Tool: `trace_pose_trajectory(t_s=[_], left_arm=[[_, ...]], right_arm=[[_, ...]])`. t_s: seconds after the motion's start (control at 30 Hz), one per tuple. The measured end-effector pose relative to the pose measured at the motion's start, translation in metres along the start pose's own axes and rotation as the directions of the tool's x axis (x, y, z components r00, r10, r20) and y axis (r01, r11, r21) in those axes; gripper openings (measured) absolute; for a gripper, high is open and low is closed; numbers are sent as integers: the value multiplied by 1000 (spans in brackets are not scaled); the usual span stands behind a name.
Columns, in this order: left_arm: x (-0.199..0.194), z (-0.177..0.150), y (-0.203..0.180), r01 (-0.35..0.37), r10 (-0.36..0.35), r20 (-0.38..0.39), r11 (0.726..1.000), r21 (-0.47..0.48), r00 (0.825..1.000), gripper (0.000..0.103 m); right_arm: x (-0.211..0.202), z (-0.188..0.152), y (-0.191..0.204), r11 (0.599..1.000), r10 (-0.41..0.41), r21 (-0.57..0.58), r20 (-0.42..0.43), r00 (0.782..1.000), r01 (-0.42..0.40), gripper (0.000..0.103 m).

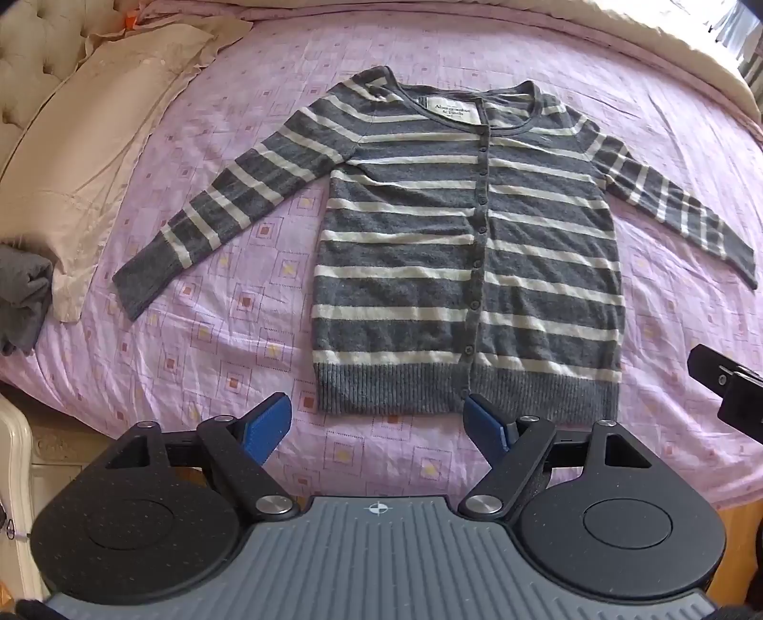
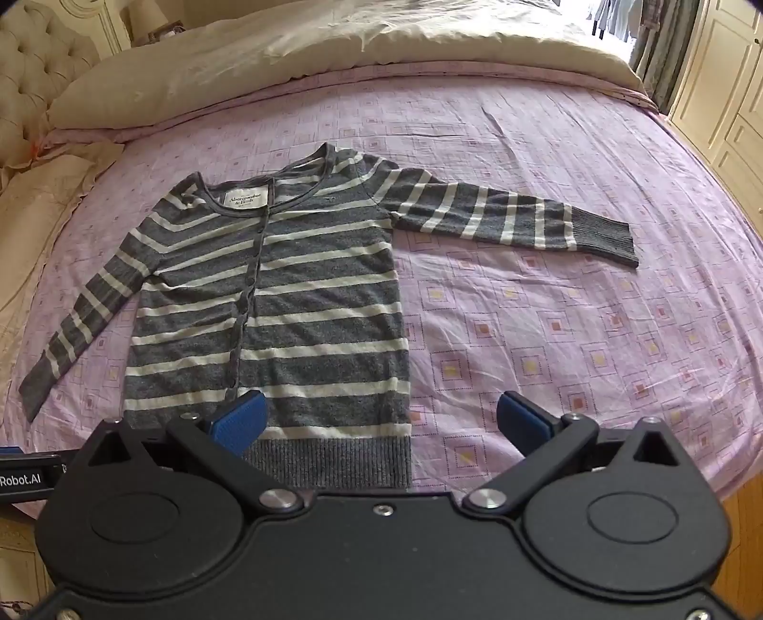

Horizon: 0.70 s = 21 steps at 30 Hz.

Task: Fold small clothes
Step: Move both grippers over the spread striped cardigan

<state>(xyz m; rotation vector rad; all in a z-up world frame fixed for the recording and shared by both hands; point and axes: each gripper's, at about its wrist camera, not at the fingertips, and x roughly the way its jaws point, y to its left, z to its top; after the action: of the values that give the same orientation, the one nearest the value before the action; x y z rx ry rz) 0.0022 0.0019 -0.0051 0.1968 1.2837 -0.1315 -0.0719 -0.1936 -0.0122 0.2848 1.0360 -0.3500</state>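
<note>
A grey cardigan with white stripes (image 1: 467, 248) lies flat and buttoned on the pink bedsheet (image 1: 229, 334), both sleeves spread out to the sides. It also shows in the right wrist view (image 2: 281, 310). My left gripper (image 1: 379, 424) is open and empty, hovering just before the cardigan's ribbed hem. My right gripper (image 2: 381, 419) is open and empty, above the hem's right corner. The right gripper's black body shows at the left wrist view's right edge (image 1: 729, 386).
A beige pillow (image 1: 90, 157) and a dark folded cloth (image 1: 21, 300) lie at the left. A cream duvet (image 2: 334, 43) lies along the far side. A tufted headboard (image 2: 33, 71) stands at the left, cream wardrobes (image 2: 729, 95) at the right.
</note>
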Motion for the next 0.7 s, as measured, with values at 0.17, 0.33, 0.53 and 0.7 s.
trace_pose_trajectory(t_s=[0.17,0.33,0.53,0.7], left_arm=[[1,4,0,-5,5,-15,1000,0,1000,79],[7,12,1,-5,5,-30,1000,4,1000,79],[16,31,2,10,-9,-46,1000,8,999,79],[27,52,5,26,-24,-66,999,21,998,79]], right_arm=[[5,0,5,1000,8,0,-12,1000,-8,102],[14,2,6,1000,13,16,-38,999,-12,102],[26,13,13,1000,2,21,-73,997,0,102],[35,29,20,999,-23,37,-86,996,26,102]])
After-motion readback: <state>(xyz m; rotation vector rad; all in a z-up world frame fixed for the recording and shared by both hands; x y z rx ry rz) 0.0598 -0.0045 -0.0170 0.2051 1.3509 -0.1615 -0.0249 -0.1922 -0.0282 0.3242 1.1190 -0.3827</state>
